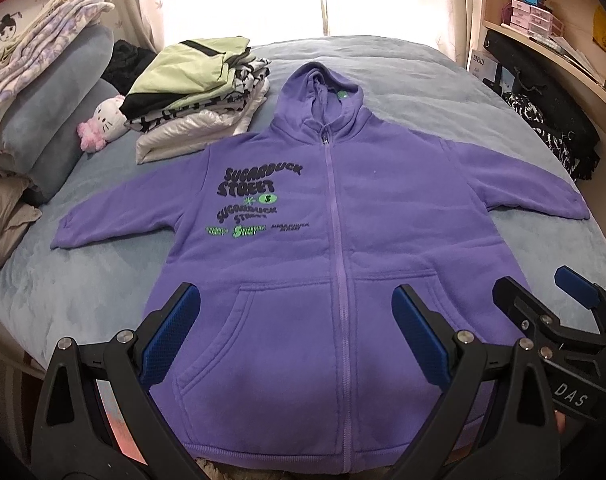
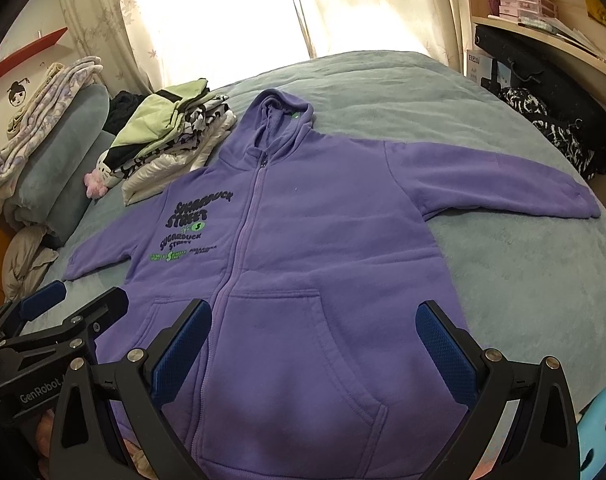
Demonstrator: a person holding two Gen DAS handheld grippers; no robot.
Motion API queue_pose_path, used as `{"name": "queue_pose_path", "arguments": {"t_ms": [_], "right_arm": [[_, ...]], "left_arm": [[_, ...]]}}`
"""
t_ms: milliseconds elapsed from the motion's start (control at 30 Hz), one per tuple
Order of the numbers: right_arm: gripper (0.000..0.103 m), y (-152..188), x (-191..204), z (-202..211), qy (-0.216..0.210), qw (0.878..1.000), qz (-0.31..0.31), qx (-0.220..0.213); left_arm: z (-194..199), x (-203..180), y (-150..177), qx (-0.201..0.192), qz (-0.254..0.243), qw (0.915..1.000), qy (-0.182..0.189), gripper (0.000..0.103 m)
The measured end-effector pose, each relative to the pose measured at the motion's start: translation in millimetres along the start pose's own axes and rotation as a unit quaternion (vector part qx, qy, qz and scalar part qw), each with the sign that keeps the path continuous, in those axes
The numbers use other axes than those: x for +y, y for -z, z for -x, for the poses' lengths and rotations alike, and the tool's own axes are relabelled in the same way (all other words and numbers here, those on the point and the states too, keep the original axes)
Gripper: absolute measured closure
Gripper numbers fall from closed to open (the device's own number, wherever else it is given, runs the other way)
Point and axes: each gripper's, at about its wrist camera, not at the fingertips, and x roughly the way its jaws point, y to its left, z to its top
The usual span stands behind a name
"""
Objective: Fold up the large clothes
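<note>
A purple zip hoodie with black and green print lies flat, front up, on the bed, both sleeves spread out and the hood pointing to the window; it also fills the right wrist view. My left gripper is open and empty, held above the hoodie's left pocket near the hem. My right gripper is open and empty above the right pocket. The right gripper also shows in the left wrist view, and the left gripper in the right wrist view.
The bed has a grey-blue cover. A stack of folded clothes lies at the back left beside a white cat plush and rolled blankets. Dark clothing and shelves are at the right.
</note>
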Motion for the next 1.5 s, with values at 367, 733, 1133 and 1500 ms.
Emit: {"name": "queue_pose_path", "arguments": {"t_ms": [367, 733, 1133, 1500], "right_arm": [[0.000, -39.1, -42.2, 29.3, 0.040, 0.997, -0.001, -0.065], [0.000, -121.0, -143.7, 87.0, 0.200, 0.959, 0.003, -0.198], [0.023, -192.2, -374.0, 7.6, 0.136, 0.969, -0.190, -0.083], [0.027, -160.4, -482.0, -90.3, 0.105, 0.938, -0.329, 0.002]], "left_arm": [[4.3, -20.7, -41.6, -0.030, -0.009, 0.9995, 0.008, 0.007], [20.3, -107.7, -132.7, -0.118, -0.091, 0.9880, 0.041, 0.007], [-83.1, -246.2, -169.3, -0.064, -0.142, 0.9828, 0.099, 0.007], [-221.6, -273.4, -148.1, 0.032, -0.128, 0.9831, 0.127, 0.057]]}}
